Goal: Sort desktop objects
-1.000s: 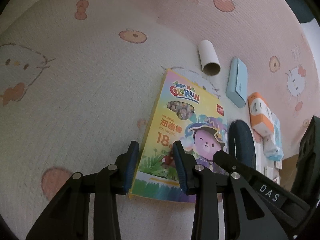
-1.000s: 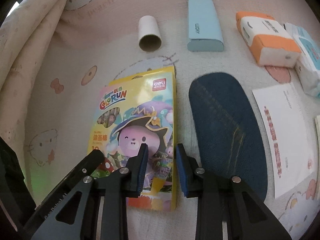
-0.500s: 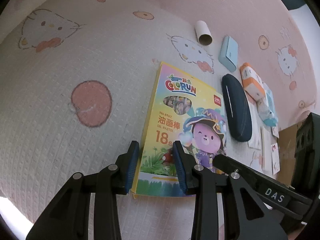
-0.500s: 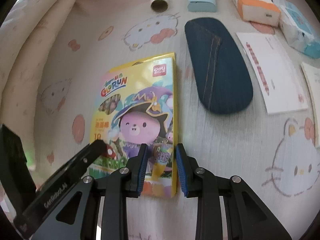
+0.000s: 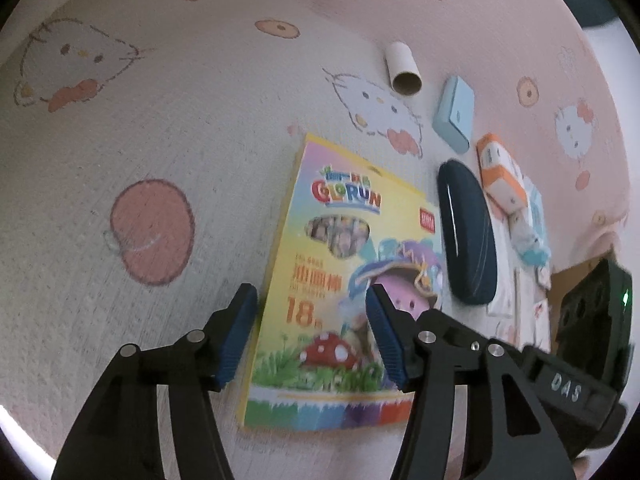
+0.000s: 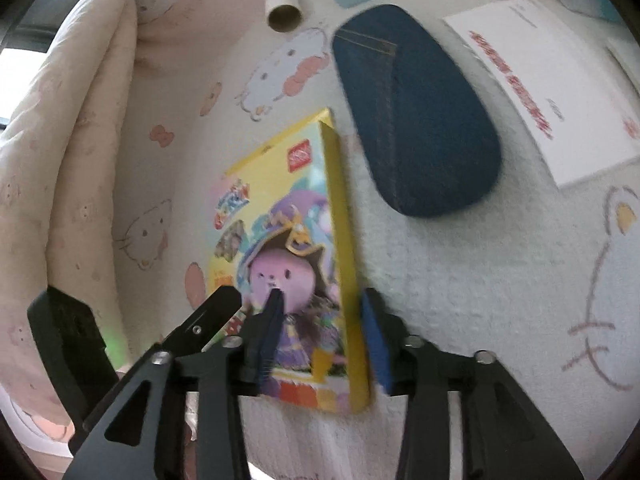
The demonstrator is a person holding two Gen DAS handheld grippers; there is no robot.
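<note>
A yellow oil-pastel box (image 5: 344, 248) with a purple cartoon figure lies flat on the pink cat-print cloth (image 5: 180, 128). My left gripper (image 5: 310, 300) straddles the box's lower left corner. Its jaws are opening: one blue pad is just outside the left edge, the other is over the lid, and neither presses. In the right wrist view the same box (image 6: 288, 208) shows its yellow side wall. My right gripper (image 6: 322, 300) straddles the lower right edge with its jaws opening, the pads clear of the box.
Beyond the box lie a cardboard tube (image 5: 404, 70), a light-blue case (image 5: 454, 118) and a dark denim pouch (image 6: 416, 108). An orange-white tissue pack (image 5: 502, 176) and a white printed card (image 6: 536, 88) are at the right. A folded blanket (image 6: 68, 160) rises at the left.
Both grippers, shut on the box's near edge before, have spread their jaws. The box came nearer, away from the tube, and now lies loose on the cloth.
</note>
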